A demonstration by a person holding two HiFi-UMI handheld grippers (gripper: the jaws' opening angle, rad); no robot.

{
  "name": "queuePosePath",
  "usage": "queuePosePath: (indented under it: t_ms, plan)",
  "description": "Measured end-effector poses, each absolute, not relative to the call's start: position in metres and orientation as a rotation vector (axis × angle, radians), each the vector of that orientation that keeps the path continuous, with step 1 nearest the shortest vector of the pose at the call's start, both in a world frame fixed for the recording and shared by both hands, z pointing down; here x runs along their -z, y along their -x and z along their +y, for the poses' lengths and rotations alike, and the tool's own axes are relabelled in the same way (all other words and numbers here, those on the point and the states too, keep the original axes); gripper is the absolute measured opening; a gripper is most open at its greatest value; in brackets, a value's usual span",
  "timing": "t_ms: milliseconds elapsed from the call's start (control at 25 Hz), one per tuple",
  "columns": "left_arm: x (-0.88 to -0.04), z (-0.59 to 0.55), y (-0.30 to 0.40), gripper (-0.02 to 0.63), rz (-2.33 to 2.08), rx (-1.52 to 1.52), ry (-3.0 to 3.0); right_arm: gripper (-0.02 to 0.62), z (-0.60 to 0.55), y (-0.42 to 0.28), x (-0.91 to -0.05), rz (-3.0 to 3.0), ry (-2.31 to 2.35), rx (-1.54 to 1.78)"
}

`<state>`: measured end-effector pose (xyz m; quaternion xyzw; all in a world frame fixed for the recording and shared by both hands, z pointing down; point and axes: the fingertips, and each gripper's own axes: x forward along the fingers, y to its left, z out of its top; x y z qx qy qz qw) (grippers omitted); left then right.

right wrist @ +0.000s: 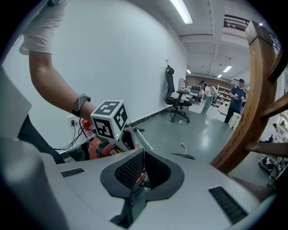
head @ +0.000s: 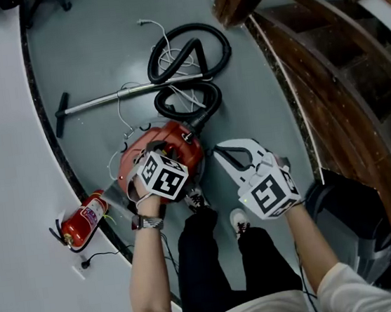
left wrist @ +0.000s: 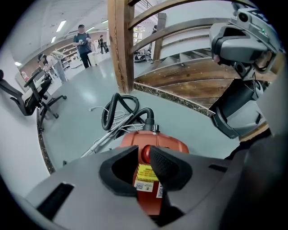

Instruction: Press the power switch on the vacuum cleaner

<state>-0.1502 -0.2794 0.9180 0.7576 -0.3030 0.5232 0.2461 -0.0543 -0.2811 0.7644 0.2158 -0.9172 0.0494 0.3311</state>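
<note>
Left hand-held gripper [left wrist: 144,148]: jaws slightly apart, gripping nothing, over the vacuum cleaner [left wrist: 168,143] and its red round button [left wrist: 146,154].
Right hand-held gripper [right wrist: 144,151]: jaws closed, empty.

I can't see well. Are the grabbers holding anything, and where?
Nothing is held. The left gripper is slightly open above the vacuum cleaner; the right gripper is shut, empty.

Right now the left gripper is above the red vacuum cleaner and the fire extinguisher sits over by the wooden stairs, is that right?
Not quite. The fire extinguisher sits by the white wall, on the far side from the wooden stairs, as the head view shows. The left gripper is above the red vacuum cleaner.
</note>
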Motion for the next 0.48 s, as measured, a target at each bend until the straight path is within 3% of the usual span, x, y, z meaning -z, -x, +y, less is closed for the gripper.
queuePosePath:
  t_ms: [480]
  plan:
    - [-0.9196, -0.2796, 0.1518, 0.086, -0.834, -1.435, -2.057, 0.029, -0.2862, 0.0472, -0.7663, -2.388, -0.612, -0.152]
